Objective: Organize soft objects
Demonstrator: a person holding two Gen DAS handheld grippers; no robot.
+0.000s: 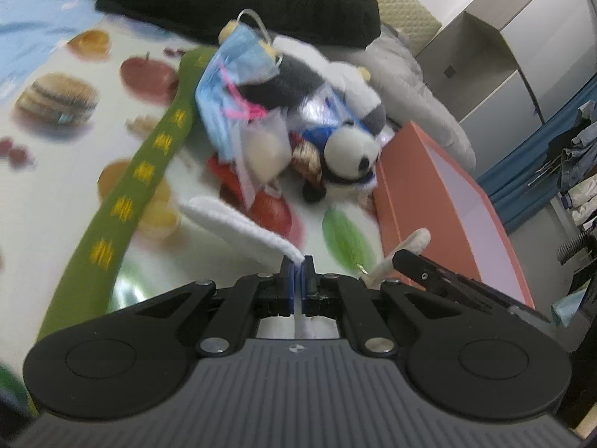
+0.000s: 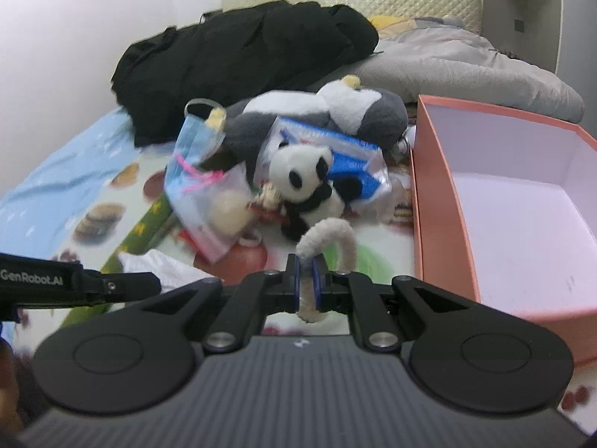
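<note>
While the left gripper [image 1: 297, 261] pinches a white knit cloth [image 1: 238, 224] above the fruit-print sheet [image 1: 48, 171], the right gripper [image 2: 306, 261] is clamped on a cream fuzzy strip [image 2: 328, 231], w/ panda plush [image 2: 302, 175] & soft-toy pile just beside the pink box [image 2: 522, 201].

Black linkages, blue fingers [image 1: 288, 280], silver screws

pile: toy panda [image 2: 304, 177] in front of bigger plush [image 2: 321, 112]
box [image 2: 436, 201]: right of pile
jacket [image 2: 242, 56]: behind pile
</note>
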